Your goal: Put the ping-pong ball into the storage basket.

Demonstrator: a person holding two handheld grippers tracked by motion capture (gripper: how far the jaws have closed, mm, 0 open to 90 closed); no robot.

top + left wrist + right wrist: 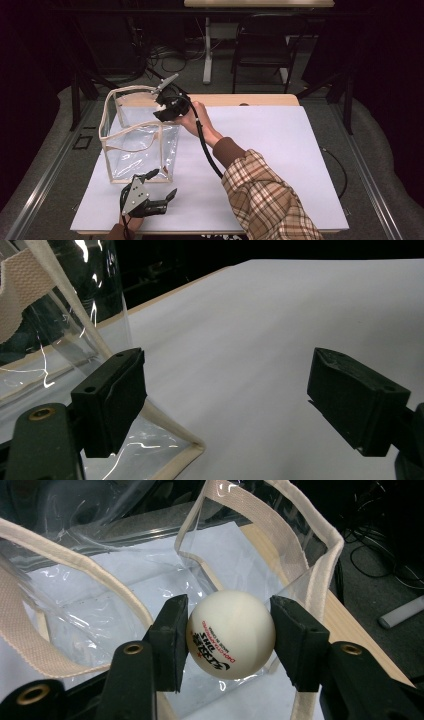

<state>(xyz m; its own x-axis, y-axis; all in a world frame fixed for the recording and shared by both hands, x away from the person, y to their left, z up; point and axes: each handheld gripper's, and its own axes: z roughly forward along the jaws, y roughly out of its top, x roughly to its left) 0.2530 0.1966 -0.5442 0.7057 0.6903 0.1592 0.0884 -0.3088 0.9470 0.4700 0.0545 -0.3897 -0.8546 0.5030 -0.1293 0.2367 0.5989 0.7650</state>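
Observation:
A clear plastic bag (140, 145) with cream fabric trim stands open on the white table sheet at the left. My right gripper (162, 109) hangs over the bag's open top at its far right rim, shut on a white table-tennis ball (231, 634) with red and black print; the ball (161, 107) shows as a small white spot. Below the ball lies the bag's inside (120, 605). My left gripper (157, 185) rests near the table's front edge, just in front of the bag's near corner (192, 447). Its jaws stand wide apart with nothing between them.
The white sheet (280, 150) covers most of the wooden table, whose far edge (250, 100) shows behind it. A black cable (207, 152) trails from the right gripper along the plaid sleeve (265, 195). A dark chair (262, 45) and a table leg (207, 50) stand beyond.

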